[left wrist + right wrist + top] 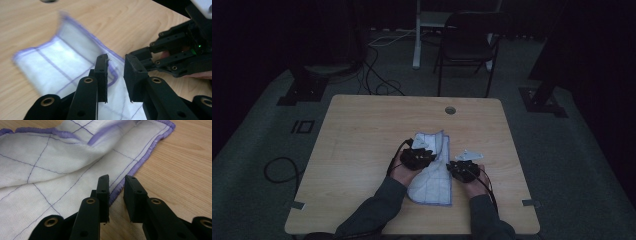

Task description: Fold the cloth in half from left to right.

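A white cloth (432, 182) with a purple grid and purple hem lies partly folded on the wooden table (362, 135), near its front middle. My left gripper (417, 157) rests on the cloth's left side. In the left gripper view the cloth (62, 60) looks blurred, and my left gripper (116, 58) has its jaws a little apart over a curl of the hem. My right gripper (463, 170) sits at the cloth's right edge and shows as the right gripper (180, 55) close by. My right gripper (116, 178) has a narrow gap over the cloth (50, 157), with the hem running into it.
A round cable hole (450, 110) sits near the table's far edge. Beyond the table stand a dark chair (467, 40) and a white post (416, 35), with cables (377, 75) on the floor. Bare tabletop lies left, right and behind the cloth.
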A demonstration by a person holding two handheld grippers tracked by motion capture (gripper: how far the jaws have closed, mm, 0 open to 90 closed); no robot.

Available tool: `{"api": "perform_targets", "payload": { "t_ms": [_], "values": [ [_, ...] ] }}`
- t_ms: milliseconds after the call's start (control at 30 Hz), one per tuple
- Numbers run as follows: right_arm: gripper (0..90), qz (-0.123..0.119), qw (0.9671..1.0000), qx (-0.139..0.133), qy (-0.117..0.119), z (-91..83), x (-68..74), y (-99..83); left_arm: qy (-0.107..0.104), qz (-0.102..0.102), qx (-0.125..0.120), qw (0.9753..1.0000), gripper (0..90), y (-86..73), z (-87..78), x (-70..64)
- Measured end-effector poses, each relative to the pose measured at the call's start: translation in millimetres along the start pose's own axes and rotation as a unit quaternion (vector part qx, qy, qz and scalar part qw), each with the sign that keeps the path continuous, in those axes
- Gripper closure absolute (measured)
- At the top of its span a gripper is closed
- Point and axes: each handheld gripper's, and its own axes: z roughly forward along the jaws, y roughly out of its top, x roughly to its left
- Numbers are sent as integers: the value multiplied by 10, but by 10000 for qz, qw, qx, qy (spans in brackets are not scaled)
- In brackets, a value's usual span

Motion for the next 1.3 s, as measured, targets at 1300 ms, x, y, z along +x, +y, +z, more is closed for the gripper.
{"api": "perform_targets", "payload": {
  "t_ms": [1300],
  "values": [
    [749,20,10000,1,-7,-3,4,-4,543,-730,489,9947,653,-882,-290,387]
  ]
}}
